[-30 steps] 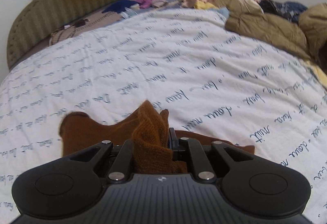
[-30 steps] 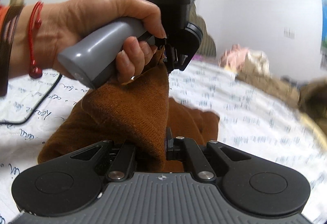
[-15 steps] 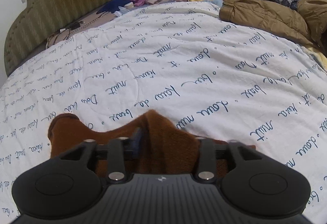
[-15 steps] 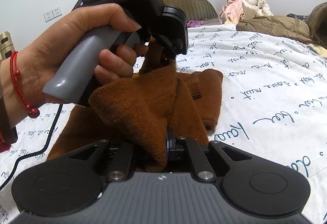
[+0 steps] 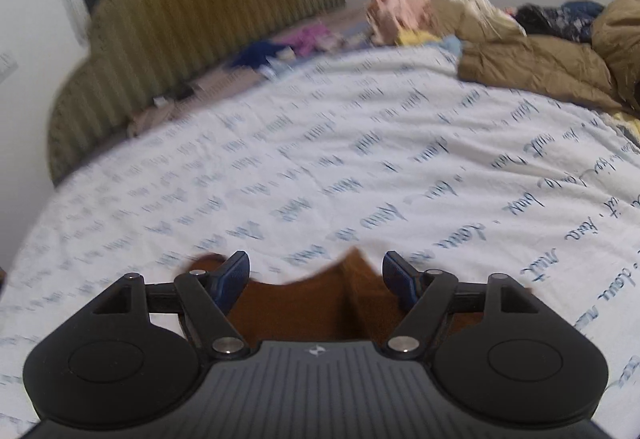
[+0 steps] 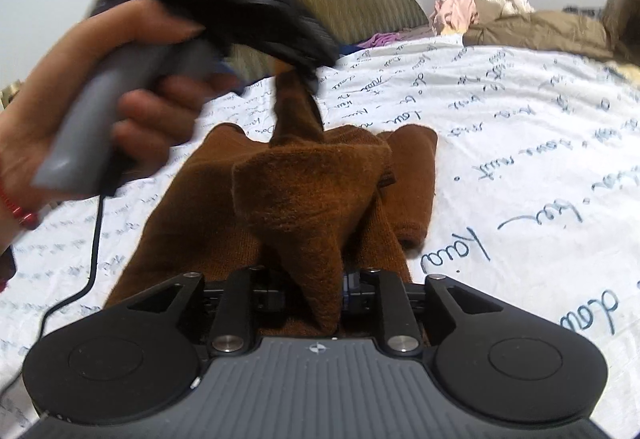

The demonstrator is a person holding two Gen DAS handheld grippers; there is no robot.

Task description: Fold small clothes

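Right wrist view: left gripper (image 6: 308, 79) fingers standing apart, releasing brown knit garment (image 6: 304, 191) onto bed (image 6: 520, 127); right gripper (image 6: 308, 291) fingers easing open around fold. Next, probably smoothing fold flat.

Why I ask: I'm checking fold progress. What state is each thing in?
Left tongs: open, jaws just widened, nothing gripped.
Right tongs: partly open, just widening, a fold of cloth loose between them.
Brown knit garment: bunched on the sheet, one tip lifted.
Sheet: spread out.
Far clothes pile: heaped, unfolded.
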